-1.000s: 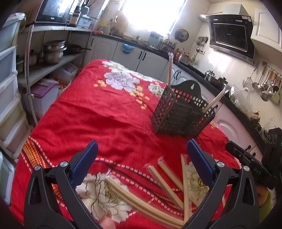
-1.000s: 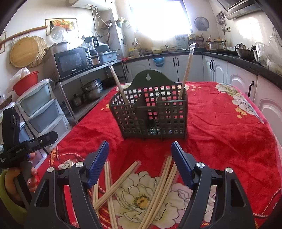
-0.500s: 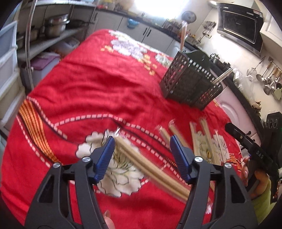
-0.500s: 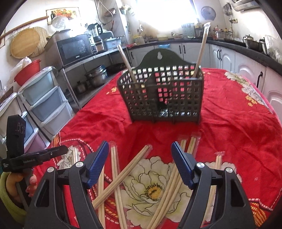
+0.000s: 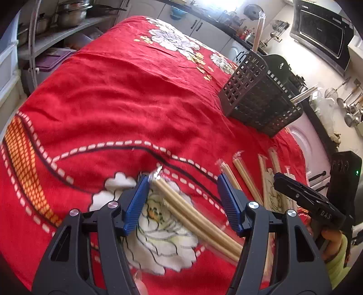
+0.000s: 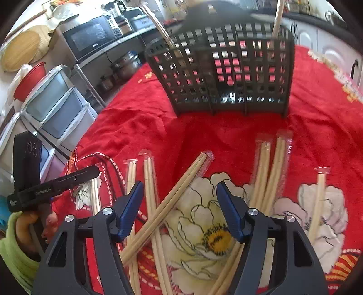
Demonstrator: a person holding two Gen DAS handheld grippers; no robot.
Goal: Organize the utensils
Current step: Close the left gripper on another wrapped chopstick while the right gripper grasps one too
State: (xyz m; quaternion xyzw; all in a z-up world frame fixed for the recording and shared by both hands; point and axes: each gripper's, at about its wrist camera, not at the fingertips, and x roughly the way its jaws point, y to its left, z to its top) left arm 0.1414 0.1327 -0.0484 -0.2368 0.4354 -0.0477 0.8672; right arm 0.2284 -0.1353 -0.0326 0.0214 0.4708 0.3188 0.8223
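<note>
Several wrapped pairs of wooden chopsticks lie loose on the red flowered cloth [image 5: 113,95]. My left gripper [image 5: 183,200] hangs low over one pair [image 5: 197,217]. That pair runs slantwise between the blue pads, its tip beside the left pad, and the jaws are closing without pressing on it. My right gripper [image 6: 180,204] is also closing, with a slanted pair [image 6: 192,169] between its pads and untouched. The black lattice utensil basket [image 5: 256,99] [image 6: 226,72] stands upright farther back, holding two chopstick pairs [image 6: 278,20].
More chopstick pairs [image 6: 270,172] lie to the right and one pair [image 6: 318,199] lies alone at the far right. A hand in a green sleeve [image 6: 25,229] is at the left edge. Plastic drawers [image 6: 59,109] and a shelf with pots flank the table; counters run behind.
Both grippers have sunk toward the cloth and tipped further down. The left jaws narrowed a lot around one chopstick pair; the right jaws narrowed a little. The basket has not moved.
</note>
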